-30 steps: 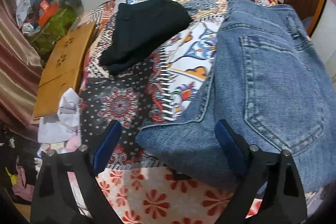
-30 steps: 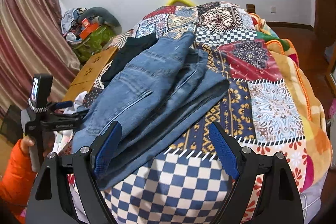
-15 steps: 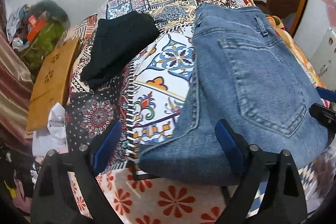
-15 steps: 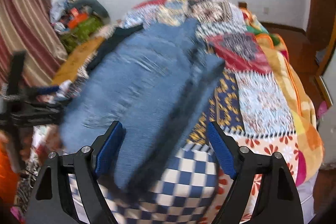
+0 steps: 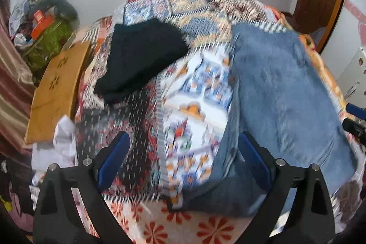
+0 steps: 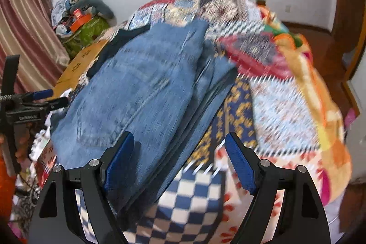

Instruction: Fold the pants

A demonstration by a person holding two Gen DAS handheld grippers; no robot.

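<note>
- Jeans [image 5: 281, 93]: blue denim, folded into a layered stack, lying flat on the patchwork quilt [image 5: 194, 93]. In the left wrist view they fill the area from 1 o'clock to 5 o'clock; in the right wrist view the jeans [image 6: 141, 93] run from 12 o'clock down to 7 o'clock, with stacked layers showing along their 3 o'clock edge.
- Left gripper [image 5: 184, 162]: at 6 o'clock of its own view, jaws spread wide and empty. The blue pad at 7 o'clock stands over bare quilt; the pad at 5 o'clock stands over the near edge of the jeans. Whether it touches the cloth cannot be told through the blur.
- Right gripper [image 6: 179, 162]: at 6 o'clock of its own view, jaws released, nothing between them. One pad is over the denim, the other over the quilt [image 6: 286, 106] beside it.
- The left gripper [image 6: 49, 98] also appears at 9 o'clock of the right wrist view, near the edge of the jeans.
- Black garment [image 5: 137, 56]: folded, at 11 o'clock on the quilt, well apart from the jeans.
- Wooden board [image 5: 57, 93]: at 9 o'clock, beside the bed.
- Green bag [image 5: 48, 42]: at 10 o'clock, against the wall, with clutter piled on it.
- Striped curtain [image 6: 20, 22]: at 10 o'clock in the right wrist view.
- Both views are motion-blurred.
</note>
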